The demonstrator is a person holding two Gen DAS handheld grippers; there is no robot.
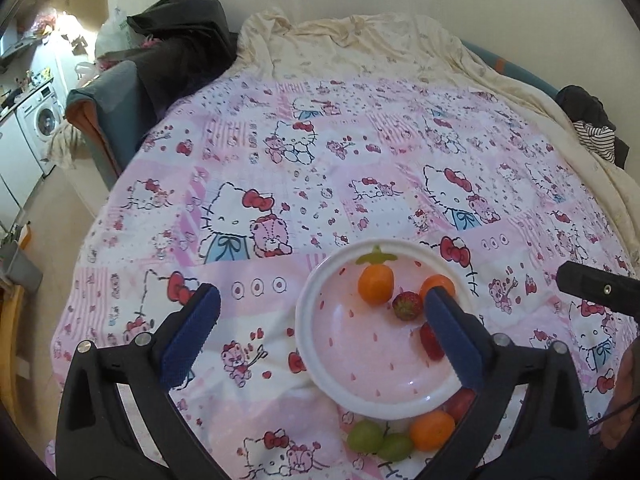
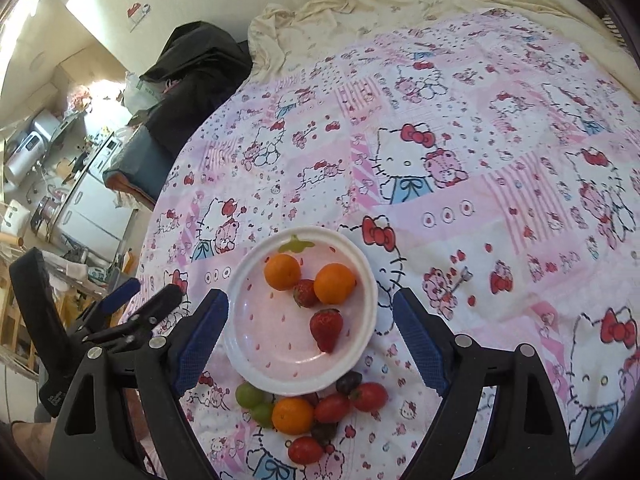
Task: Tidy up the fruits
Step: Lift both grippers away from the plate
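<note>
Fruits sit split between two spots on the pink cartoon-cat bedspread: inside the white round plate with a pink strawberry-print centre we've got two small orange citrus fruits, one beside the other, with a small red strawberry tucked between them and a larger red strawberry lying nearer the front rim. Just off the plate's near edge, on the cloth, there's a loose cluster: two green grapes, a third orange citrus fruit, several red cherry tomatoes and a couple of dark, purplish pieces too small to name. Left gripper, black-framed with blue textured pads, hangs above the plate's left side, jaws spread wide, nothing between them. Right gripper hovers over the plate too, jaws parted to either side of it, empty as well. Cream crumpled sheet bunches at the far end.
</note>
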